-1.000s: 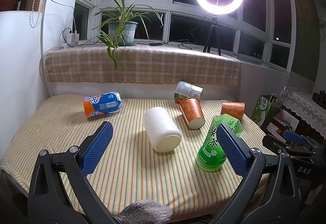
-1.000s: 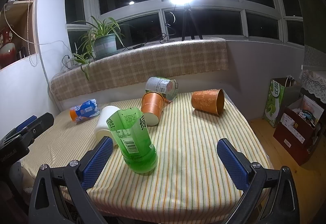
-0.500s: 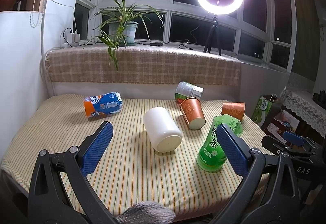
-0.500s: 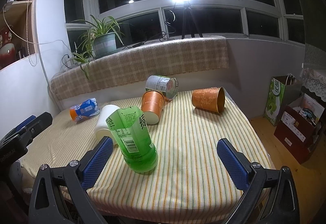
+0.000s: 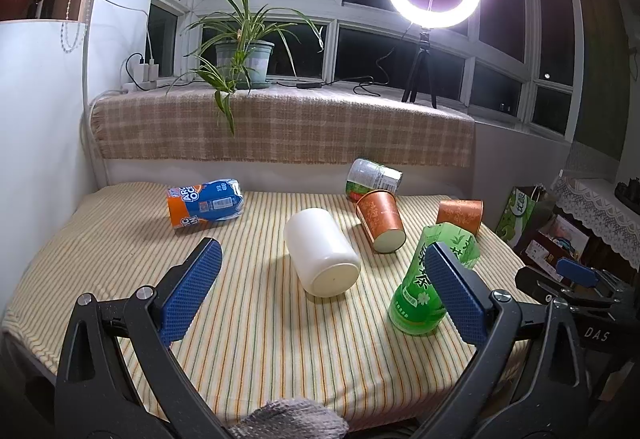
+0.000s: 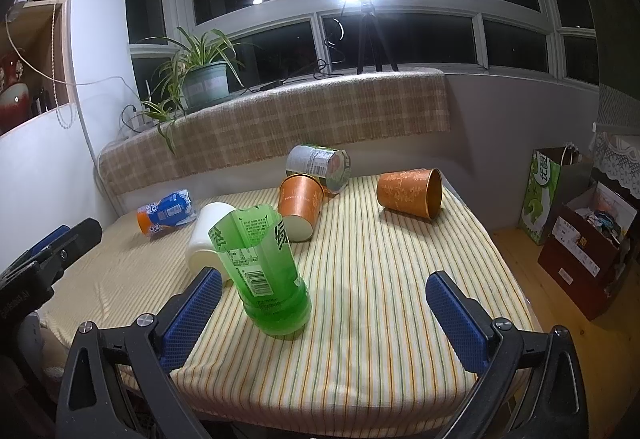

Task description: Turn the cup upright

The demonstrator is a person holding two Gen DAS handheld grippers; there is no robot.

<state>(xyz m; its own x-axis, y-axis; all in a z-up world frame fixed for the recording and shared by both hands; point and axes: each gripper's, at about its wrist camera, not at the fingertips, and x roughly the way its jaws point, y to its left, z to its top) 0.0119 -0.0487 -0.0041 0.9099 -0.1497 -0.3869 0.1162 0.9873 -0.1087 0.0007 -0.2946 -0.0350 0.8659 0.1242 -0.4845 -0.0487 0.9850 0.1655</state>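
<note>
Both grippers hover at the near edge of the striped-cloth table (image 6: 380, 299), jaws spread wide and holding nothing, a stance suited to choosing a target. The left gripper (image 5: 322, 295) frames the white cylindrical cup (image 5: 320, 251), lying on its side at frame centre with its base toward the camera. The right gripper (image 6: 324, 317) faces the cut green plastic bottle cup (image 6: 264, 271), already upright. Two orange paper cups (image 6: 410, 192) (image 6: 300, 205) lie tipped farther back.

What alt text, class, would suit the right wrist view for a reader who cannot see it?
A green cut-off bottle stands upright on a striped table between the open blue pads of the right gripper. Behind it, two orange cups, a white cup, a can and a blue-orange bottle lie tipped over.
</note>
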